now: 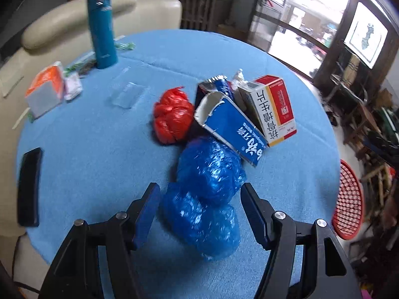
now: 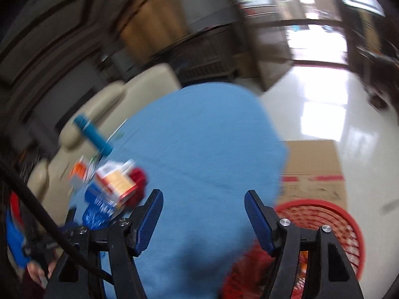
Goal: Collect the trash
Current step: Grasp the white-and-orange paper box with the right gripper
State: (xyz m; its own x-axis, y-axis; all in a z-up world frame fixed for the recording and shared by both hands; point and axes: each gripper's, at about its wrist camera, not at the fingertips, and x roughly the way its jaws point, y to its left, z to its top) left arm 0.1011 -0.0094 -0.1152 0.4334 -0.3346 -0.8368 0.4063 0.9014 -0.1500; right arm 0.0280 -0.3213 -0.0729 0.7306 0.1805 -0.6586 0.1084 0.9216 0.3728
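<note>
Crumpled blue plastic bag (image 1: pixel 207 199) lies on the blue-clothed round table (image 1: pixel 94 134), between my left gripper (image 1: pixel 200 211) jaws, which stand apart.
To grip well, I should sink lower and clamp its middle; my right gripper (image 2: pixel 204 218) is spread wide and empty, beside the red mesh basket (image 2: pixel 349 226).

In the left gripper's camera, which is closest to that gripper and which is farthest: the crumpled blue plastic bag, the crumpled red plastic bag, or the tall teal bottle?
1. Crumpled blue plastic bag: right between the open fingers of the left gripper.
2. Crumpled red plastic bag: mid-table, just beyond the blue one, slightly left.
3. Tall teal bottle: standing upright at the far left edge of the table, by the cream sofa.
</note>
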